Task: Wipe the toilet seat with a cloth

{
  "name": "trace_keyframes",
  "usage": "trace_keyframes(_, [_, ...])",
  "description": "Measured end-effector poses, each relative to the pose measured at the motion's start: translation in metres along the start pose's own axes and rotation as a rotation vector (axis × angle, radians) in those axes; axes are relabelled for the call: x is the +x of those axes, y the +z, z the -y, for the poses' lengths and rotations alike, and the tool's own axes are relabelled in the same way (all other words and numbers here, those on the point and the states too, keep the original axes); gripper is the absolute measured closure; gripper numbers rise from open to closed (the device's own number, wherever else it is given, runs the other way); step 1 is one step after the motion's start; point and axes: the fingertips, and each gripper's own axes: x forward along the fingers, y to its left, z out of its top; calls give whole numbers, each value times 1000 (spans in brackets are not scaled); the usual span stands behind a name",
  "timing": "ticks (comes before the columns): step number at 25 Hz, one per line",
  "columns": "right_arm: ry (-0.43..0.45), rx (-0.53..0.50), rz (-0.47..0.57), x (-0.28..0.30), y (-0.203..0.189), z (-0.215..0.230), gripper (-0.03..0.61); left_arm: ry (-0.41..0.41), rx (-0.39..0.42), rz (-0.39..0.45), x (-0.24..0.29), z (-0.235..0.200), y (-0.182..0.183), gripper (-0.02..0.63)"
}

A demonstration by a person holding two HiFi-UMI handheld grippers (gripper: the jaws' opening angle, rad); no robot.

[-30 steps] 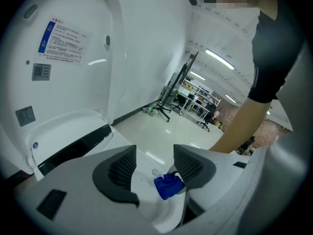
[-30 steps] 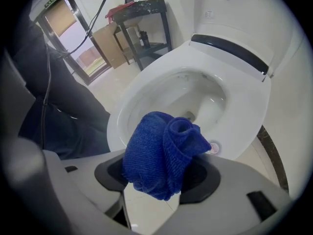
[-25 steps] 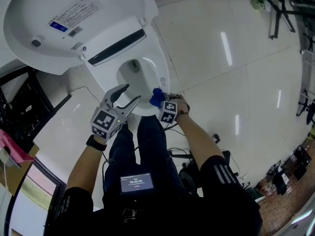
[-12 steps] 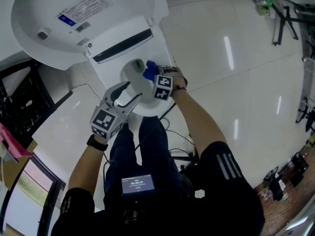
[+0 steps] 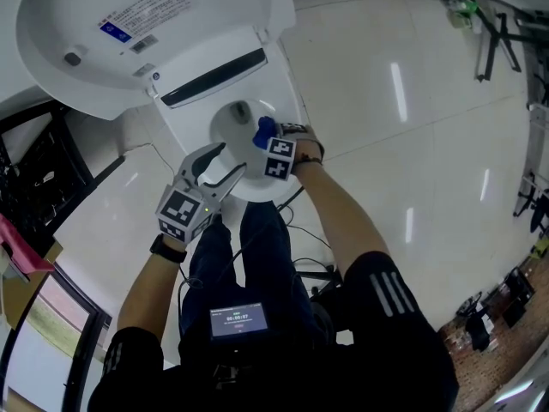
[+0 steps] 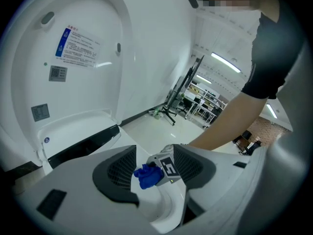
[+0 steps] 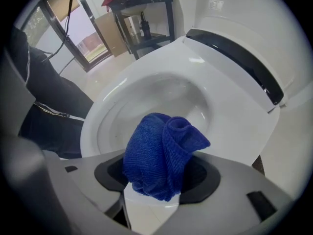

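Observation:
The white toilet has its lid raised, and its seat rings the bowl. A bunched blue cloth rests at the seat's right inner edge, with my right gripper shut on it. In the right gripper view the cloth fills the jaws above the bowl, and the seat curves away on the right. My left gripper hangs open over the seat's front left and holds nothing. In its own view, the left gripper frames the cloth between its jaws.
A black rack stands left of the toilet, with a red item lower down. A cable runs along the floor beside the base. Black stand legs are at the far right. The person's legs are close to the bowl's front.
My right gripper carried the blue cloth from the seat's front right rim back along the right side towards the hinge. The left gripper stayed open and nearly still.

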Motion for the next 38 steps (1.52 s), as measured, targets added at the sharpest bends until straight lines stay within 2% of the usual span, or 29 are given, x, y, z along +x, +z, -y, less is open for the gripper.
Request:
trace_keyframes(7, [112,29,-10,8,-25,-82,302,-19,23,6,-1,12,8,380])
trace_keyframes(10, [135,35,-15,12,-31,-111,302,-26,26,3,-3,18,7,380])
trace_keyframes(16, [165,95,-7,13,-31,-131,302,-29,33,-1,-11,24,6,380])
trace_keyframes(18, [147,173,46,6,-25,-123,302,-29,40,7,-15,26,10,380])
trace_keyframes(22, [86,455,256,-28,-6,-87,302,-21,56,22,-28,25,18,380])
trace_keyframes(24, [40,544,338,-51,0,-67,302,-15,64,29,-35,24,23,380])
trace_keyframes(31, [-119,638,508,-145,15,-13,302,-13,124,76,-63,37,54,380])
trace_keyframes(38, [-246,637,619,-225,43,-6,302,-13,195,127,-103,54,85,380])
